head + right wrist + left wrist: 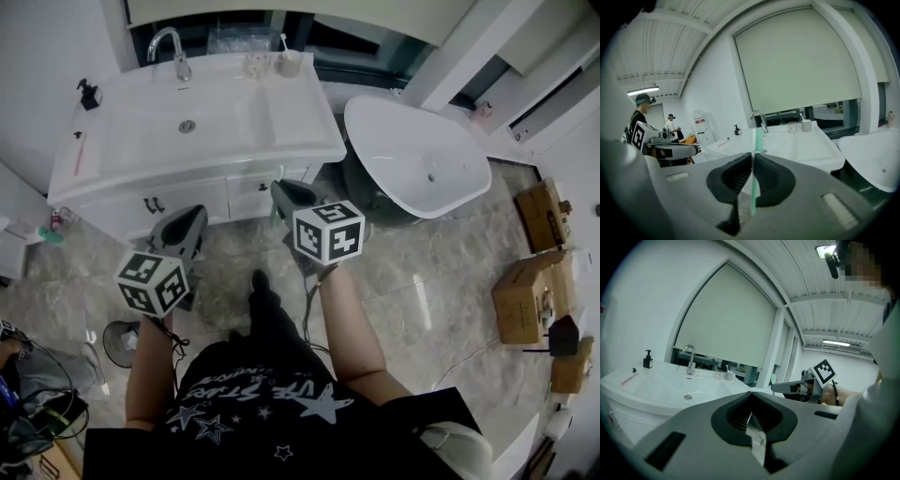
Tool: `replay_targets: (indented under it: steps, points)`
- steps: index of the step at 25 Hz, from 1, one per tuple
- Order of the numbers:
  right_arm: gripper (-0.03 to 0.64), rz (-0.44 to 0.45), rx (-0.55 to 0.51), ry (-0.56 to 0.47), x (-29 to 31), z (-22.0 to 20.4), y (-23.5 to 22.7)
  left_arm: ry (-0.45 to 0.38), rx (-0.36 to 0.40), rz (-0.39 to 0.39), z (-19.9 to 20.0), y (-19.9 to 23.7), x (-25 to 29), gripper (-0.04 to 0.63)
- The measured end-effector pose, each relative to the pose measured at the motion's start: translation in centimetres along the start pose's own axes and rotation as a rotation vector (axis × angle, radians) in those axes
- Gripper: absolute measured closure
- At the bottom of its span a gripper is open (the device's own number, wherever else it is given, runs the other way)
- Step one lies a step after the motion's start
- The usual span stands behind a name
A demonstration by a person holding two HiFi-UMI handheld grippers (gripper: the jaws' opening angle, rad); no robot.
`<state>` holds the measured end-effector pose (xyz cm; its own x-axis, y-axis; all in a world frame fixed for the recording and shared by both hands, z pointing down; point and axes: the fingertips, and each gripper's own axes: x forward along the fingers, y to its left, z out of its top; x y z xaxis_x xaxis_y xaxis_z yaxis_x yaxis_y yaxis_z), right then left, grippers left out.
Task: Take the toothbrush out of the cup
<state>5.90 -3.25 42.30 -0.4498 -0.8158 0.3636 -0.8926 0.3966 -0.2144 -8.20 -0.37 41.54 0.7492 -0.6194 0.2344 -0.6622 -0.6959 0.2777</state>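
Right hand-held gripper (pixel 752 158) clamps green toothbrush (pixel 759 138), cup (pixel 806 125) well apart; left hand-held gripper (pixel 751 397) closed, empty.

Glossy basin (pixel 225 112), translucent plastic toothbrush (pixel 759 139)

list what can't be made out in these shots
- Right gripper view: the right gripper is shut on a thin green stick; the jaws hide its lower end, so what it is stays unclear.
- Head view: the white cup on the sink counter is too small to tell what stands in it.
- Left gripper view: the black soap bottle is too small to read.
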Motion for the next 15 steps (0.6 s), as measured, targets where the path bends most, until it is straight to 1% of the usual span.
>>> replay_targets:
  steps: [6, 15]
  points:
    - [0.600, 0.004, -0.012, -0.004, -3.1, -2.1, 2.8, -0.008, 0.000, -0.009, -1.5, -2.0, -3.3, 0.589]
    - [0.600, -0.003, -0.032, 0.000, -6.1, -3.6, 4.0, -0.002, 0.003, -0.023, -3.1, -4.4, -4.9, 0.589]
